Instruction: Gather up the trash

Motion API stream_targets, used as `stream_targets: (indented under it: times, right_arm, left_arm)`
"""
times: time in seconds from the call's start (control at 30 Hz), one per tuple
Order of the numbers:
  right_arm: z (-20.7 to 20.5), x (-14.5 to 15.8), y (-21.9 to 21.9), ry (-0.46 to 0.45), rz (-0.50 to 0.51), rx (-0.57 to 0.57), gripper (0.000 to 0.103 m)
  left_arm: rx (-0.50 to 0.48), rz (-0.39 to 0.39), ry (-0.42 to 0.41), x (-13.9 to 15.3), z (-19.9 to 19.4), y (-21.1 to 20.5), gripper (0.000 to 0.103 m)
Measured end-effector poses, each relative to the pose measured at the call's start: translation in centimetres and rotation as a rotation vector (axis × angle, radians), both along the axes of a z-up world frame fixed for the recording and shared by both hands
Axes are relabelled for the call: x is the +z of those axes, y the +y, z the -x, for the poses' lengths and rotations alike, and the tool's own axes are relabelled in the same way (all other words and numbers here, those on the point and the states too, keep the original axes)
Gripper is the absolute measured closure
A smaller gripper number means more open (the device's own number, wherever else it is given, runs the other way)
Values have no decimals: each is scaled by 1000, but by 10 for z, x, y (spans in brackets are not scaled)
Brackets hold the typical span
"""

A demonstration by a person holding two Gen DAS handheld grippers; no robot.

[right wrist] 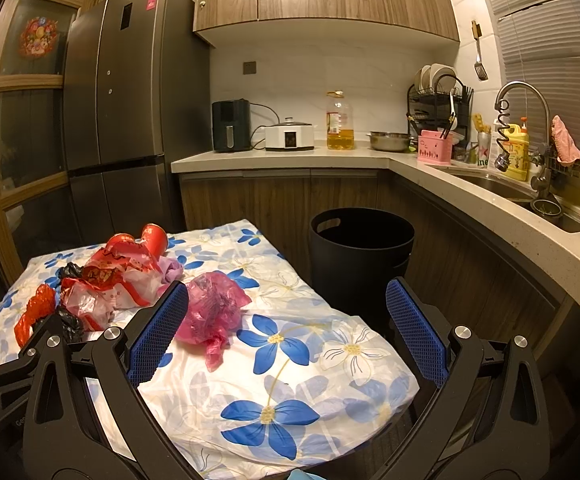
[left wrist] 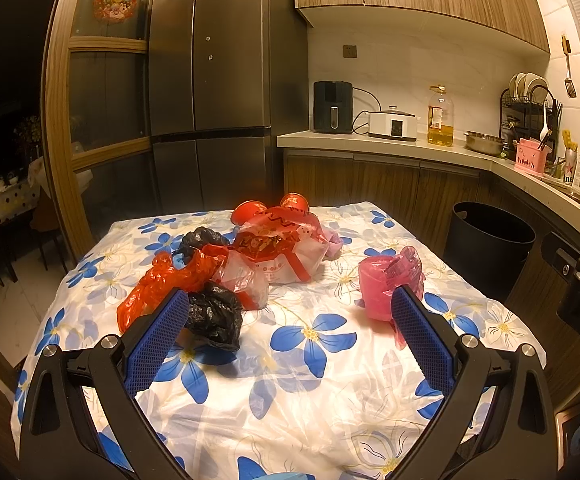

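Left tool point(left wrist: 288, 322) agape, black bag point(left wrist: 214, 318) beside its left finger — right tool point(right wrist: 286, 318) agape, pink bag point(right wrist: 214, 314) likewise

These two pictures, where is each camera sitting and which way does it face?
Left wrist: on the left gripper, facing the table's bag pile; its open blue fingers show.
Right wrist: on the right gripper, facing the black bin and sink counter; open fingers show.
Shared: pink bag, floral cloth, bin, fridge.
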State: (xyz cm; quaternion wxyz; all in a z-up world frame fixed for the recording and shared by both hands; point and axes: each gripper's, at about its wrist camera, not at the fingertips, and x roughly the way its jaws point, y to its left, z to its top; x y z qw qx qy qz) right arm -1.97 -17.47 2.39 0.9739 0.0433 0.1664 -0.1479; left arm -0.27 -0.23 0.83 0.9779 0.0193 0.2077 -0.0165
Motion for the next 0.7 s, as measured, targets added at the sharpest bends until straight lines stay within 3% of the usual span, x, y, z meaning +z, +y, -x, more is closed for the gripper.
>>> stream_targets:
  times: [0.7]
  right_arm:
    - [-2,-3,2,5,2,4,5]
  left_arm:
    - [-4,3,2,0,0,1,5]
